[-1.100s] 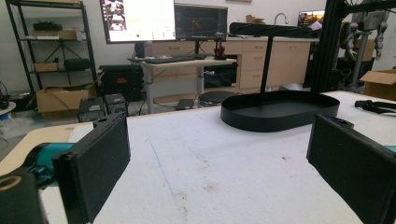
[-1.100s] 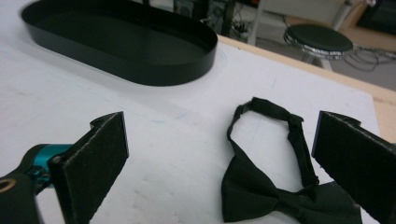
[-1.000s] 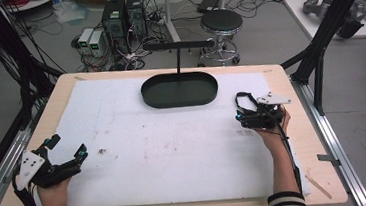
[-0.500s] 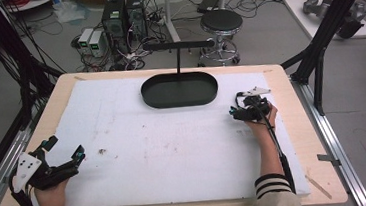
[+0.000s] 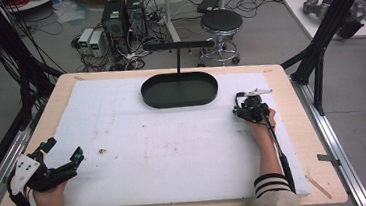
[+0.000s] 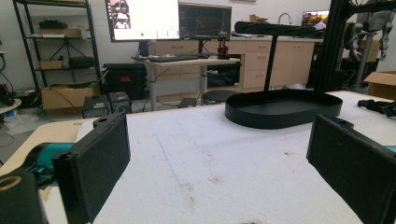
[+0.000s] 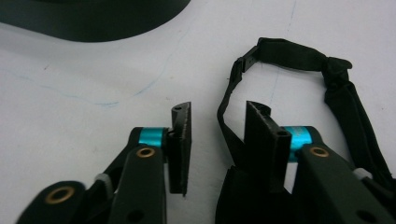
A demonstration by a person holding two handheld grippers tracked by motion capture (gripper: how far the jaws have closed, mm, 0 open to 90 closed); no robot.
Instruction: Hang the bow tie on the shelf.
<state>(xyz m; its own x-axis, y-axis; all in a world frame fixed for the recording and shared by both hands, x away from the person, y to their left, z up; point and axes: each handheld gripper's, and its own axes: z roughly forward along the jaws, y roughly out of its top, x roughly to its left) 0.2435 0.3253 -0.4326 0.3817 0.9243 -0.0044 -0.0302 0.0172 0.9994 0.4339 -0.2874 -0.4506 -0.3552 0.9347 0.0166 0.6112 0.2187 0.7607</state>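
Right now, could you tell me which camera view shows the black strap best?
The right gripper view: the black strap loops on the white mat beside the right claw, buckle visible. The high view shows just a dark speck near that claw; the left gripper view shows a distant sliver.

Oval tray (image 5: 180, 89) at the mat's (image 5: 175, 149) far middle; strap (image 7: 299, 60) right of it.

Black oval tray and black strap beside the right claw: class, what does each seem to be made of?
Black oval tray: probably painted metal or hard plastic; matte, with a thin, rigid, even rim. Black strap: likely woven fabric webbing with a buckle; it curls limply on the white mat. The mat itself looks like foam board, dull and scuffed.
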